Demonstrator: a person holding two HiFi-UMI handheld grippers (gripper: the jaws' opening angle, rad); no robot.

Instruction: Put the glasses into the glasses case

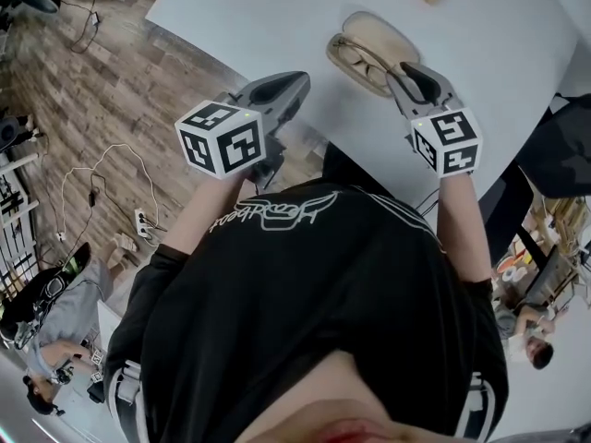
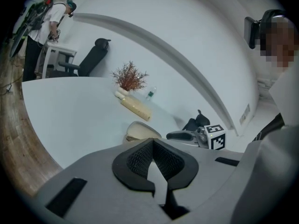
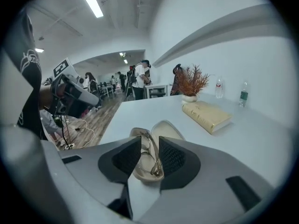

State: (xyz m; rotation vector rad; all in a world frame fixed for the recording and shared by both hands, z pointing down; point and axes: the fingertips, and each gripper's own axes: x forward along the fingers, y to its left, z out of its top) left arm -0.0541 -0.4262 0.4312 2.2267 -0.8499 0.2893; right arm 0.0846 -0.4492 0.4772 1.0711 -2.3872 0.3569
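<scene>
- Your right tool (image 3: 149,146) has its jaws a little apart, a narrow gap, and it holds nothing.
- Through this gap you see the glasses (image 3: 152,158). They lie folded in the lower half of the open glasses case (image 3: 167,129).
- From your head view, the tip of the right tool (image 1: 400,70) is at the near end of the glasses case (image 1: 380,33), and the glasses (image 1: 362,58) are inside it. The lid lies open, flat on the counter (image 1: 249,17).
- Your left tool (image 2: 152,143) has its jaws together at the tips, with nothing between them.
- The left tool (image 1: 294,86) is over the near edge of the counter, well apart from the case and to its left.
- A book (image 3: 206,115) lies on the counter beyond the case, and a dried plant (image 3: 191,80) stands behind the book, near the wall.
- From the left gripper view, the case (image 2: 140,130) is just beside the right tool (image 2: 186,135).
</scene>
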